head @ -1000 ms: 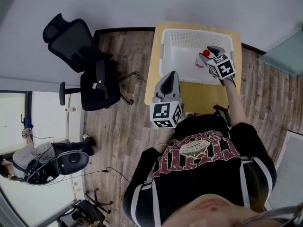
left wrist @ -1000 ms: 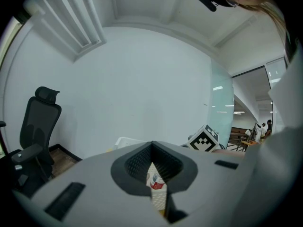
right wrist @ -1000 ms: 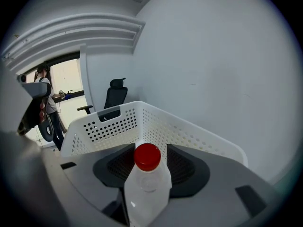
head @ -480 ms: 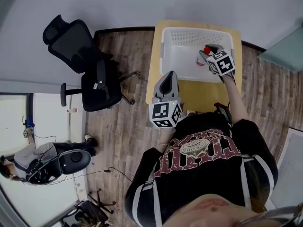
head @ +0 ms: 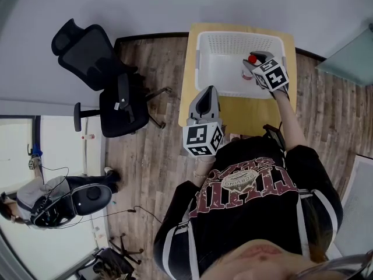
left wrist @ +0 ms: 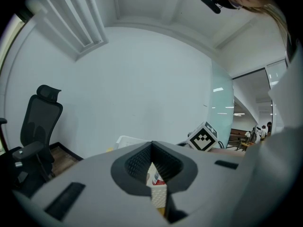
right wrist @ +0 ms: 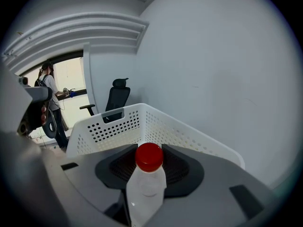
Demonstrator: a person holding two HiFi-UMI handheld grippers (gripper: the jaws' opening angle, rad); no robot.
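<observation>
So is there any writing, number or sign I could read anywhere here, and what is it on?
Nothing reads clearly.
On the shirt: large dark red print, upside down, too warped to read.
On the left cube and right cube: black and white square patterns, no words.
On the bottle in the right claw: red cap, no label showing.
</observation>
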